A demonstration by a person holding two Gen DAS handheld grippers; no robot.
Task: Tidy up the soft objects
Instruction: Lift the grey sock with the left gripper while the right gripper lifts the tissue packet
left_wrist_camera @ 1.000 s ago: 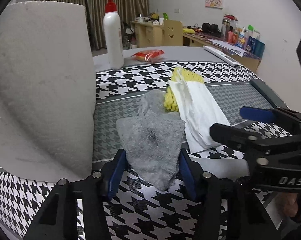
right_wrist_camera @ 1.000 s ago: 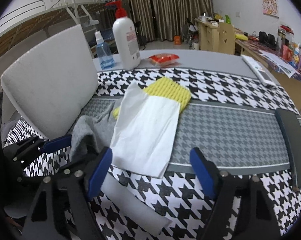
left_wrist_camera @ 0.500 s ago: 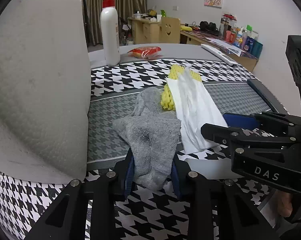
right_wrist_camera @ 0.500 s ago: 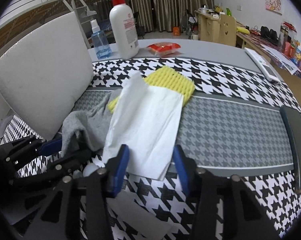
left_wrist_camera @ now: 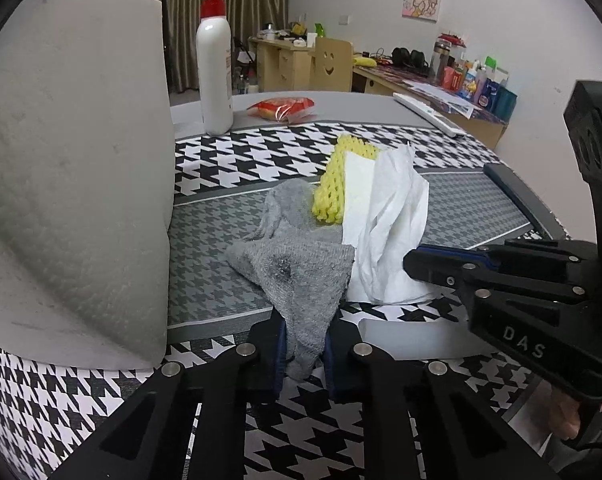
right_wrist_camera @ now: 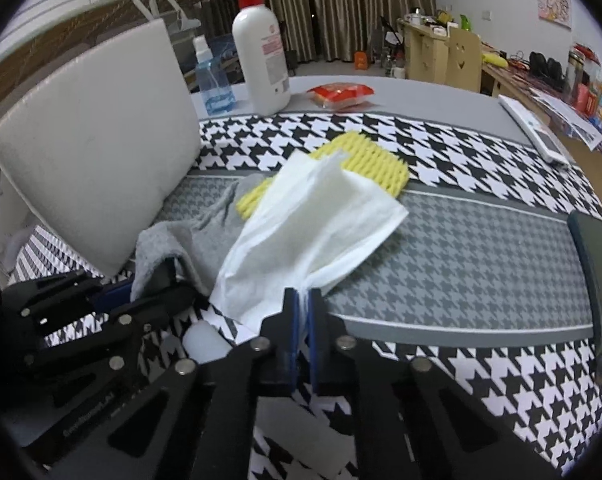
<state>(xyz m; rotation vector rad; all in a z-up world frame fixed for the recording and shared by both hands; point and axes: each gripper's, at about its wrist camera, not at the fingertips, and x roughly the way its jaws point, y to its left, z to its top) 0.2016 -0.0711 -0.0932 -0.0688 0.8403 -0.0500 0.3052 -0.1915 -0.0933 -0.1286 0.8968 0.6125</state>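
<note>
A grey sock (left_wrist_camera: 301, 276) lies on the houndstooth cloth, its near end pinched in my left gripper (left_wrist_camera: 304, 354), which is shut on it. It also shows in the right wrist view (right_wrist_camera: 181, 240). A white tissue (right_wrist_camera: 313, 224) lies over a yellow foam net (right_wrist_camera: 365, 156); my right gripper (right_wrist_camera: 304, 306) is shut on the tissue's near edge and lifts it into folds. In the left wrist view the tissue (left_wrist_camera: 385, 224) and the net (left_wrist_camera: 333, 184) sit just right of the sock, with the right gripper (left_wrist_camera: 417, 258) beside them.
A big white foam pad (left_wrist_camera: 73, 168) stands at the left. A pump bottle (right_wrist_camera: 261, 60), a blue spray bottle (right_wrist_camera: 211, 80) and a red snack pack (right_wrist_camera: 339, 94) stand at the back. A dark flat object (right_wrist_camera: 595, 264) lies at right. A translucent strip (left_wrist_camera: 413, 338) lies near.
Both grippers have closed: the left on the grey sock's near end, the right on the tissue's near edge. The tissue has bunched up and lifted off the table.
</note>
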